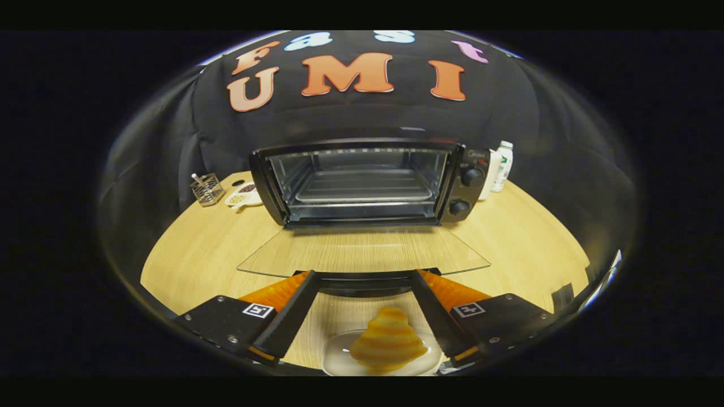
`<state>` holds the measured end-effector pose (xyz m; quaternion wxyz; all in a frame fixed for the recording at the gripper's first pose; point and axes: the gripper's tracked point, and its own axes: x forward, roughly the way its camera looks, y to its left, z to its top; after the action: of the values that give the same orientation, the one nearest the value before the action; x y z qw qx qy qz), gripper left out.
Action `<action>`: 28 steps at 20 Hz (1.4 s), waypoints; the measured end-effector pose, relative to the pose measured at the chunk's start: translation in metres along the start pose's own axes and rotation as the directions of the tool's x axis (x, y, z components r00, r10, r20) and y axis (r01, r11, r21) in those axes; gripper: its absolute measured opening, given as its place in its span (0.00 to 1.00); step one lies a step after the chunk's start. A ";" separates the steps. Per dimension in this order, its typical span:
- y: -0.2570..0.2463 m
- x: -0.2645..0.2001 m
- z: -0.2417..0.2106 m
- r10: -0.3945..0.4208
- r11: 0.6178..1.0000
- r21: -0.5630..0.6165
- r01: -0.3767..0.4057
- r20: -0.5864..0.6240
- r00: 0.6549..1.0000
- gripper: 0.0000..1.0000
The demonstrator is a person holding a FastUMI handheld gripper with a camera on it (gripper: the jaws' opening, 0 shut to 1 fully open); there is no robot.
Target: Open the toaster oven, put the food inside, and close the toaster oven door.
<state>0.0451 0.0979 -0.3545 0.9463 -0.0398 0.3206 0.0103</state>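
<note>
On the wooden table point(186, 257), far left and near the booth wall, stands a small wire rack point(207, 188). Just right of it, close to the oven's left side, lies a white dish point(244, 197) with two darker fillings; what they are I cannot tell. The oven point(367, 182) sits at the middle of the table, beyond my fingers. Its glass door point(362, 250) is fully down, lying flat toward me, with its handle edge at my fingertips. The chamber is lit and a tray point(362, 187) rests inside. Two knobs point(472, 177) sit one above the other on the oven's right panel. Just right of the oven stand white bottles point(501, 165). My gripper point(363, 278) is spread wide, fingers apart, clasping nothing. Between the fingers, below them and near me, the bun point(388, 346), yellow-striped and swirled, sits on a white plate point(335, 357), untouched by either finger.
</note>
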 end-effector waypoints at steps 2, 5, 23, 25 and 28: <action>-0.002 0.010 -0.017 0.003 1.000 0.031 -0.002 -0.046 0.999 0.99; -0.006 0.017 -0.030 -0.001 0.998 0.056 0.006 -0.082 0.997 0.99; -0.019 -0.066 0.022 -0.010 1.000 0.025 0.008 0.063 0.998 0.99; -0.023 -0.075 0.013 -0.027 0.999 0.026 0.026 0.068 0.997 0.99; -0.034 -0.089 -0.009 -0.072 0.997 0.034 0.070 0.050 0.996 0.98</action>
<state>-0.0301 0.0635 -0.3051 0.9545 -0.0355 0.2949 -0.0275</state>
